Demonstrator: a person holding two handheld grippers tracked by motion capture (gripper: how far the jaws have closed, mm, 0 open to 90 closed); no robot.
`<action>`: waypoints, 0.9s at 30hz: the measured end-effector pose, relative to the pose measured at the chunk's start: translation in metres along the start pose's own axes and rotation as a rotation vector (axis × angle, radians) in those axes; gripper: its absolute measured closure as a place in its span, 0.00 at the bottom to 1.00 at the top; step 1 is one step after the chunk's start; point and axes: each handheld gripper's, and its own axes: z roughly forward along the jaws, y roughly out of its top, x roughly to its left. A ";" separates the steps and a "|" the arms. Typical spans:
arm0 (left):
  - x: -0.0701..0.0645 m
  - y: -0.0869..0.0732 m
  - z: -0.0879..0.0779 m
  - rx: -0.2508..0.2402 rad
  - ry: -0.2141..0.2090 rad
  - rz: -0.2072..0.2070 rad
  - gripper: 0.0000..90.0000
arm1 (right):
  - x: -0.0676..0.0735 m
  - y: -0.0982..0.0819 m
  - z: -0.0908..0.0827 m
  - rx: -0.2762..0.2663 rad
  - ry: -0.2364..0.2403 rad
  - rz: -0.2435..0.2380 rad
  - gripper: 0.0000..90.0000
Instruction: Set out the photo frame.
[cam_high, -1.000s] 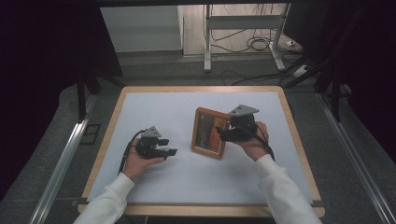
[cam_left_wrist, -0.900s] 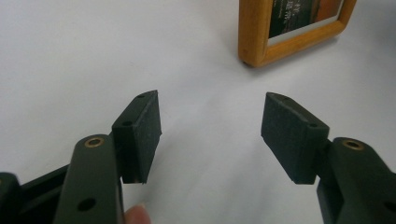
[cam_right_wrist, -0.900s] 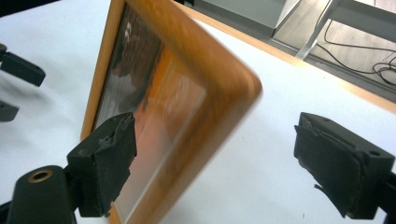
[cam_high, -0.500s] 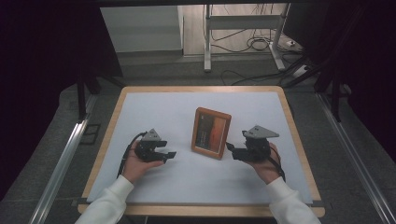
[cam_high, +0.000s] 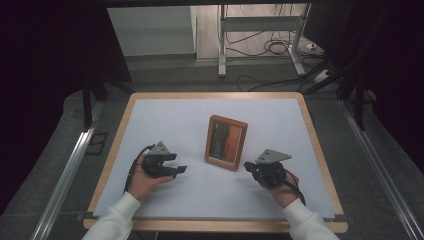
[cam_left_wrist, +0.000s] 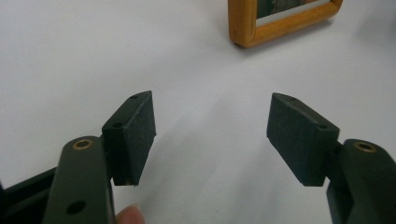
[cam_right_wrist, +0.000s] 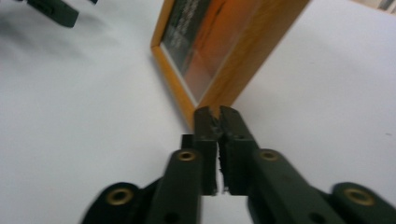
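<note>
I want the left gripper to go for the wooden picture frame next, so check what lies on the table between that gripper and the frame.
Nothing visible lies between them. The left gripper, jaws open and empty, points across bare white table surface toward the orange-brown wooden picture frame, which stands upright ahead of it. The right gripper sits on the frame's other side.

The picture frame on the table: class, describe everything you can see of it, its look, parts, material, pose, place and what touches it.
The picture frame is a rectangular frame of orange-brown, wood-looking material with rounded corners. Behind a glossy pane it holds a dark and orange picture, too blurred to read. It stands in portrait format, leaning slightly back, near the middle of the white table. Only the table touches it: the right gripper, jaws shut on nothing, sits just off its lower right corner, and the left gripper is apart, open.
</note>
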 end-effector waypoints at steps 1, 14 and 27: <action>0.000 0.000 0.000 -0.001 -0.001 0.000 0.36 | 0.001 0.000 0.002 0.004 0.005 -0.008 0.99; -0.002 0.000 0.003 0.008 -0.008 0.010 0.35 | 0.022 0.004 0.031 0.052 0.054 -0.092 1.00; -0.002 0.000 0.004 0.013 -0.011 0.013 0.34 | 0.030 0.004 0.051 0.090 0.042 -0.123 1.00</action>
